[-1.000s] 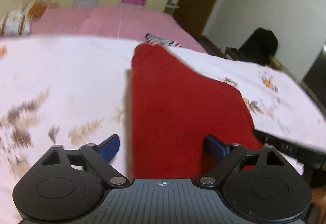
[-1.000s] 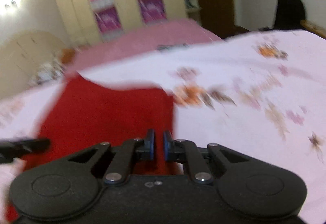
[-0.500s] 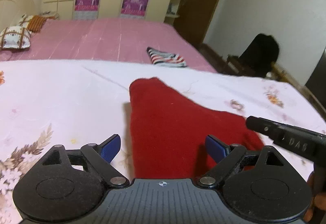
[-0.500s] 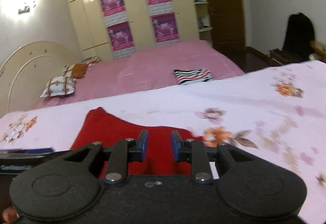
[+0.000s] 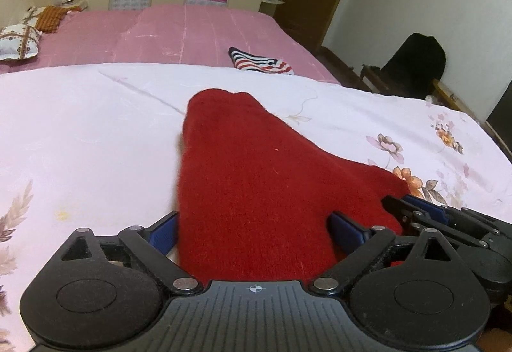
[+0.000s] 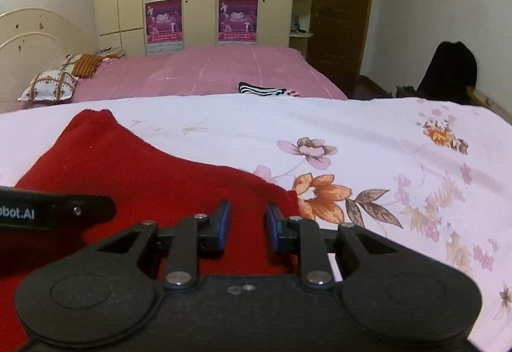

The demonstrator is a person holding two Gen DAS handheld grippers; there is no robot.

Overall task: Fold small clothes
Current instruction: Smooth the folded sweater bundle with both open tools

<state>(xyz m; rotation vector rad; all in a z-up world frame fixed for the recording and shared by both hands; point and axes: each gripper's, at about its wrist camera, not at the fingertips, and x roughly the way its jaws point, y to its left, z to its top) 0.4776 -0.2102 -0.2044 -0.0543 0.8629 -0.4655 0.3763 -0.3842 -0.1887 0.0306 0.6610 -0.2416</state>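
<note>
Both grippers had drawn back toward the near edge of the floral sheet (image 5: pixel 96 134), where the red garment (image 5: pixel 256 176) lay flat. Left gripper (image 5: pixel 252 230) gaped wide, right gripper (image 6: pixel 246 224) narrowly parted, neither gripping; I'd pinch both near corners evenly.

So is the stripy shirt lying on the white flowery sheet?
No, the striped garment lies on the pink bedspread beyond the edge of the white floral sheet.
</note>
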